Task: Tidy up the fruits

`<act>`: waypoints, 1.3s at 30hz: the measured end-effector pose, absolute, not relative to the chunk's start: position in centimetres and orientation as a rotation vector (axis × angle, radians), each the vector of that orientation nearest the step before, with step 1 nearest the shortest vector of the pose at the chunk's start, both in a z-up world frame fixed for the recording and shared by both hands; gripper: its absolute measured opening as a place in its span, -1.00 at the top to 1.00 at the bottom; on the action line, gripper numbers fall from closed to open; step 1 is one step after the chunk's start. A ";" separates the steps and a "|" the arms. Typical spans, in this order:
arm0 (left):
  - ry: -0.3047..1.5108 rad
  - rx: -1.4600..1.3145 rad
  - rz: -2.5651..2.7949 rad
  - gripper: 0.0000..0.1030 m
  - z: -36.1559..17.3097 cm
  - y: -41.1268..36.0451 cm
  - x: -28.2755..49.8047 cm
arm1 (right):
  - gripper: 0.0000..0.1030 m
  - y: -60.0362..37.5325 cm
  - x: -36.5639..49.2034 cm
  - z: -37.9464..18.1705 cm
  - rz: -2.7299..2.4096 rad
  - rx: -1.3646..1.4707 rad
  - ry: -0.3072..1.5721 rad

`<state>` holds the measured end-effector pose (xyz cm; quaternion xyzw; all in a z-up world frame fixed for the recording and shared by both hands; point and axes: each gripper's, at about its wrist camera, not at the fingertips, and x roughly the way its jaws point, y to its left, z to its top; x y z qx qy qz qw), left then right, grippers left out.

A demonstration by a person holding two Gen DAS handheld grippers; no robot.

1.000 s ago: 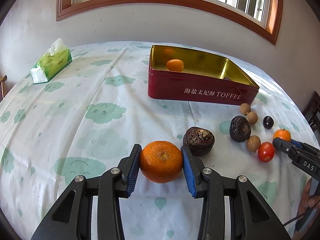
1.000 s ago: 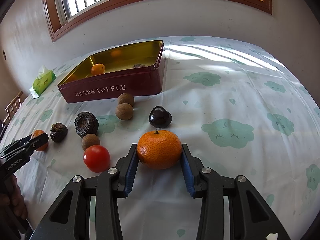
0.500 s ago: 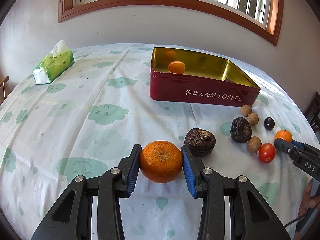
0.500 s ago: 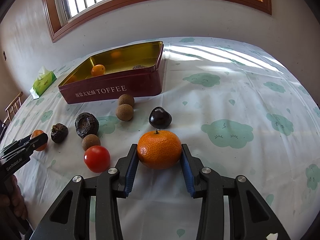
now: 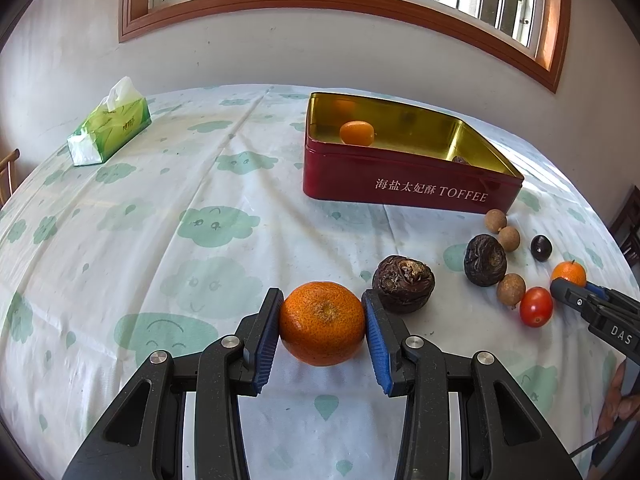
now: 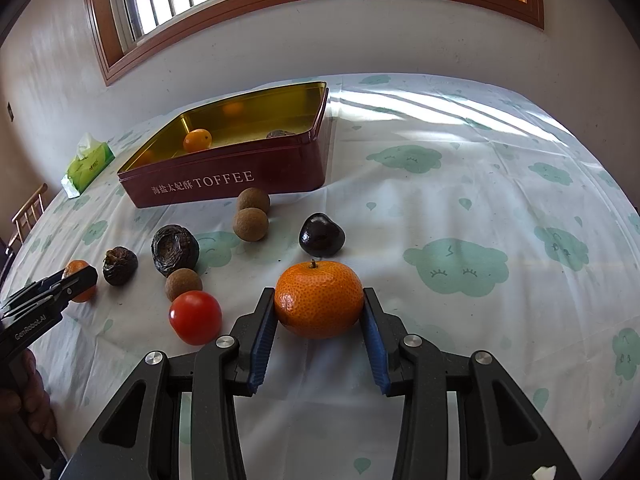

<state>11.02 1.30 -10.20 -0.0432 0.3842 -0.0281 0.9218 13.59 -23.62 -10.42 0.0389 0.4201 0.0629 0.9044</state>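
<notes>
The left gripper (image 5: 322,322) is clenched on a mandarin (image 5: 322,323) at the lower centre of the left wrist view, both blue pads pressed to its sides. Just right of it, nearly touching the right pad, sits a dark wrinkled fruit (image 5: 403,284). To the left of the gripper the cloud-print tablecloth (image 5: 160,240) lies bare all the way to the tissue pack (image 5: 110,128) in the upper left of the frame.

The right gripper (image 6: 319,312) grasps a second mandarin (image 6: 319,299) at the lower centre of the right wrist view, its stem up. A dark plum-like fruit (image 6: 321,235) lies just above it, a cherry tomato (image 6: 195,317) just left of the left finger. Right of this gripper the cloth is open out to the table's far curved edge.

The red toffee tin (image 6: 224,182) stands in the upper left of the right wrist view, its near wall facing the scattered fruit; 2 brown longans (image 6: 252,212) lie right against that wall. Inside the tin rest 1 small orange fruit (image 6: 197,140) near the left corner and 1 dark fruit (image 6: 280,134) behind the front rim.
</notes>
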 end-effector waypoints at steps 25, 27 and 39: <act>0.798 -0.093 -0.055 0.20 -10.4 1.5 11.2 | 0.27 -23.3 13.4 -10.5 0.140 0.086 0.870; 0.799 -0.094 -0.056 0.20 -10.5 1.6 11.1 | 0.27 -23.3 13.4 -10.5 0.140 0.086 0.871; 0.801 -0.105 -0.047 0.19 -10.6 1.8 11.2 | 0.27 -23.5 13.2 -10.5 0.142 0.111 0.869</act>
